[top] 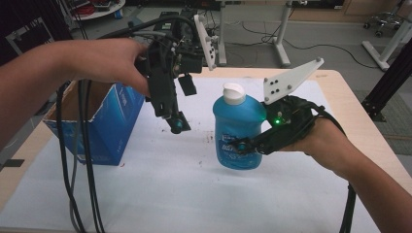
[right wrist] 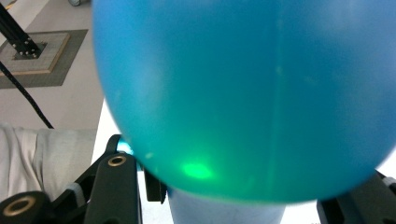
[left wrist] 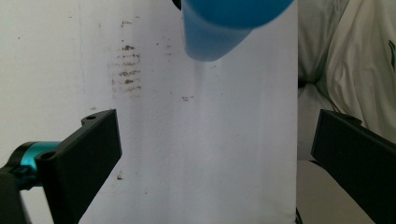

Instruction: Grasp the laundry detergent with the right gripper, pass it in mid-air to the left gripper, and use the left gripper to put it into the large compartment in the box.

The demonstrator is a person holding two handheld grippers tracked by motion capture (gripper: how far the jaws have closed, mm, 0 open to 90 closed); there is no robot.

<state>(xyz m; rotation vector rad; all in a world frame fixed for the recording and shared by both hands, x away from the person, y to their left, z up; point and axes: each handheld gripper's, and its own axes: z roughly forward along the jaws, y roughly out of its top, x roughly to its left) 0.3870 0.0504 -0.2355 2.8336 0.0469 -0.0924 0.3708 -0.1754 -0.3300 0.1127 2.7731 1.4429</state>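
Observation:
A blue bottle (top: 238, 131) with a white cap (top: 233, 93) stands upright over the middle of the white sheet and seems to hang just above it. My right gripper (top: 245, 145) comes in from the right and is shut on its lower body. In the right gripper view the blue bottle (right wrist: 247, 93) bulges between the black jaws of that gripper (right wrist: 240, 205). My left gripper (top: 182, 104) hangs higher, to the bottle's left, and points down. Its jaws stand wide open with nothing between them (left wrist: 219, 158). The bottle's base (left wrist: 224, 28) lies ahead of them.
An open blue cardboard box (top: 104, 126) stands at the table's left, close under my left forearm. Cables (top: 77, 170) hang from the left gripper in front of the box. Brown stains (left wrist: 126, 65) mark the white sheet (top: 194, 194). Table legs and a chair stand beyond the far edge.

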